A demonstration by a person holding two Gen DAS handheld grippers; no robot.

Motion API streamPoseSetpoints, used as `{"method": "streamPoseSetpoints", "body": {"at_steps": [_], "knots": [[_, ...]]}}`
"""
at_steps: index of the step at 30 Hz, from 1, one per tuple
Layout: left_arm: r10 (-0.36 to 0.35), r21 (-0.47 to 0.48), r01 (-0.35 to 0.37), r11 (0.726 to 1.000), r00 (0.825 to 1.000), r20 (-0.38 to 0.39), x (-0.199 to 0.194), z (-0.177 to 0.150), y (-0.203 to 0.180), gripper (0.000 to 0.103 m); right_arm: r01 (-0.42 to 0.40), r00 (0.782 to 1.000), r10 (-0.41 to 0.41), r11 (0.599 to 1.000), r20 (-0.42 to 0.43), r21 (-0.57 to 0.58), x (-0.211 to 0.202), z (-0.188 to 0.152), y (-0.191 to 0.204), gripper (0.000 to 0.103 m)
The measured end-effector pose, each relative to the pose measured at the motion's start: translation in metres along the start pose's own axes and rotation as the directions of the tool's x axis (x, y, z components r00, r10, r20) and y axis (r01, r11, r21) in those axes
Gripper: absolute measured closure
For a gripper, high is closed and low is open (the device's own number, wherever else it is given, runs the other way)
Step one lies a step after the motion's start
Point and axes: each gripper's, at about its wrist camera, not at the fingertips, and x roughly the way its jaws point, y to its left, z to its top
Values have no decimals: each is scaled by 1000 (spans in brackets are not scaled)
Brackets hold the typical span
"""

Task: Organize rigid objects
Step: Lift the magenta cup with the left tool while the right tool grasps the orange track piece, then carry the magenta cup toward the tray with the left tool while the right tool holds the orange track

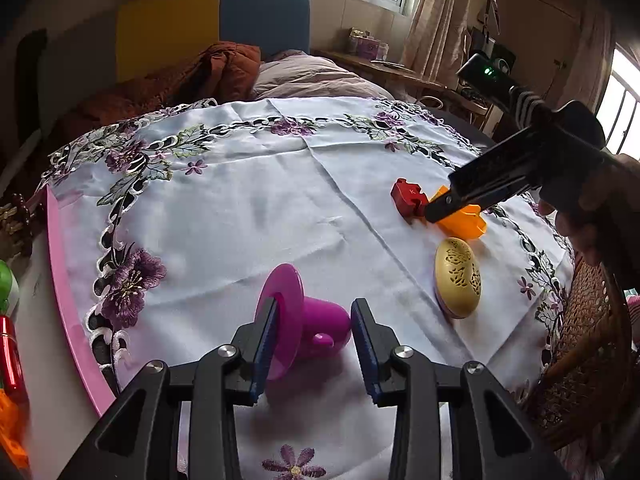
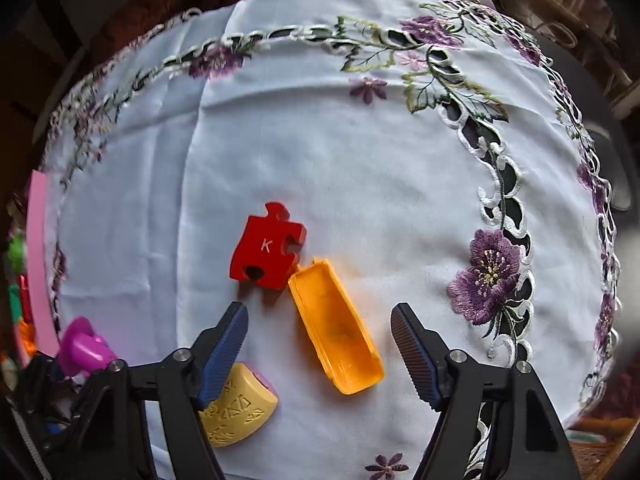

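While both grippers hang over the embroidered tablecloth [image 2: 320, 152], the scene reads outward from each tool, with places given against the red puzzle piece.

Left gripper [image 1: 316, 340]: jaws partly open; a magenta toy cup [image 1: 304, 320] lies on its side between them. Its flat disc end meets the left blue pad [image 1: 266, 344], but whether the right pad touches the cup body I cannot tell, so a firm grip is not certain.

Right gripper [image 2: 320, 344]: points down at the cloth with jaws spread and nothing held; an orange open tray [image 2: 334, 328] lies between the fingers with a clear gap on each side. In the left wrist view its black tip comes down right over that tray.

Red puzzle piece [image 2: 268, 250]: flat on the cloth, marked with a white K, just beyond the right gripper's left finger.

Orange open tray: touching or nearly touching the puzzle piece's near corner, hollow side up.

Cream egg-shaped case [image 1: 458, 278]: on the near side of the tray from the puzzle piece, with pierced patterning, partly under the right gripper's left finger.

Magenta toy cup: well apart from the puzzle piece, toward the cloth's left near side.

Pink tray edge [image 1: 60, 264]: far left of the puzzle piece, along the cloth border.

Wicker basket [image 1: 580, 340]: right of the egg-shaped case, at the cloth's edge.
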Motion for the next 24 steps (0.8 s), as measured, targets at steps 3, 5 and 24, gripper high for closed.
{"method": "streamPoseSetpoints", "body": {"at_steps": [3,5,24], "knots": [[5,-1,-5,1000,1000,6,-1,-1,0,66,84,996,-85,995,-14,-47,4,-3,7,77],[9,-5,-9,1000,1000,10,-2,-2,0,66,118,993,-118,990,3,-80,1,-9,10,77],[-27,-97,32,995,998,56,-47,-8,18,89,-122,969,165,967,186,-222,18,-5,107,76]]}}
